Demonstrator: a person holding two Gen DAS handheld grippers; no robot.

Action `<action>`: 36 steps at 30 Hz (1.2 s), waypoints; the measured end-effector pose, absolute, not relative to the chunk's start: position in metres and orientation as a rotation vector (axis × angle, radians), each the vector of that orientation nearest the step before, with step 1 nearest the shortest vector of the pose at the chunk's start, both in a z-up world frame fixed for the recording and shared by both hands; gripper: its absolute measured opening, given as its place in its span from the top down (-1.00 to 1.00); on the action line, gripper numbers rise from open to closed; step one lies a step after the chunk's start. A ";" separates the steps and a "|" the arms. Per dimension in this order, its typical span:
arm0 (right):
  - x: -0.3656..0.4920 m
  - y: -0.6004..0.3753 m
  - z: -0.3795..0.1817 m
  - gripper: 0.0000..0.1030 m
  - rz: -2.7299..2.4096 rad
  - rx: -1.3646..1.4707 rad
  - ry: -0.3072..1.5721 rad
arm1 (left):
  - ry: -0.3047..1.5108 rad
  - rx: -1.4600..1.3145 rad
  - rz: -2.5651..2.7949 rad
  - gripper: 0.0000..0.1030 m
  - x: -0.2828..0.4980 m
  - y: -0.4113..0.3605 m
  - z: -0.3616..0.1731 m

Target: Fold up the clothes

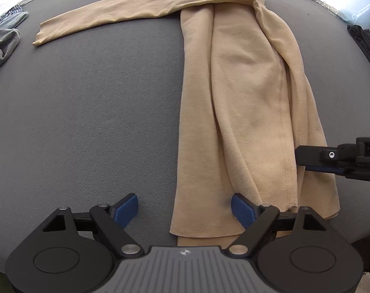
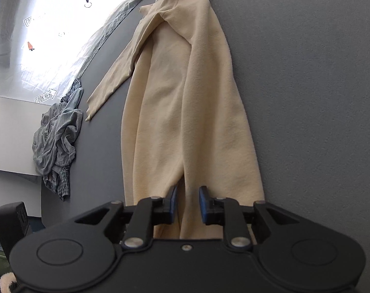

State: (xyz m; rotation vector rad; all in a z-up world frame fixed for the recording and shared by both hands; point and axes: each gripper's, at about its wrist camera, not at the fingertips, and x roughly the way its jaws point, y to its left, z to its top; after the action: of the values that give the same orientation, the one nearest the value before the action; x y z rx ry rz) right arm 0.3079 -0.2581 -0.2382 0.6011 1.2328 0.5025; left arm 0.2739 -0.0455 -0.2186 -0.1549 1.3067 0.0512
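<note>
While over the near hem: left claw spread wide, level.
Right claw: part-spread, straddling a top fold.
Counter: grey.

The garment lies lengthwise on the table, its sleeve stretched leftward toward the clothes pile.

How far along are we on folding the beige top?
Partly done: the beige long-sleeve top lies on the grey table with its sides folded inward. In hand: the left hand-held gripper is open over the hem; the right hand-held gripper straddles a fold. Left: the outstretched sleeve, the lengthwise fold, and the crumpled grey clothes.
</note>
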 end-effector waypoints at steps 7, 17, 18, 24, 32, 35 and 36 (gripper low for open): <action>0.337 -0.281 -0.214 0.33 0.450 0.584 1.126 | 1.187 -0.381 0.191 -0.64 0.293 0.022 -0.196; 0.426 -0.301 -0.220 0.39 0.319 0.668 1.020 | 1.089 -0.341 0.456 -0.64 0.357 0.120 -0.190; 0.438 -0.302 -0.220 0.39 0.309 0.676 1.009 | 1.083 -0.341 0.475 -0.64 0.365 0.131 -0.192; 0.524 -0.297 -0.228 0.36 0.262 0.697 0.965 | 1.065 -0.352 0.547 -0.64 0.419 0.182 -0.204; 0.603 -0.253 -0.251 0.26 0.297 0.540 0.991 | 1.093 -0.300 0.562 -0.64 0.471 0.201 -0.225; 0.617 -0.239 -0.261 0.25 0.305 0.489 1.012 | 1.084 -0.300 0.556 -0.65 0.479 0.201 -0.230; 0.621 -0.234 -0.264 0.25 0.307 0.471 1.019 | 1.082 -0.309 0.558 -0.66 0.481 0.202 -0.230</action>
State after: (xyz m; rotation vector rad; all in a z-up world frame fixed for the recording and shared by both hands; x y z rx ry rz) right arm 0.6214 -0.2340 -0.2643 0.4713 1.0193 0.3067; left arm 0.4807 0.2018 -0.2302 -0.3092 1.0817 0.5577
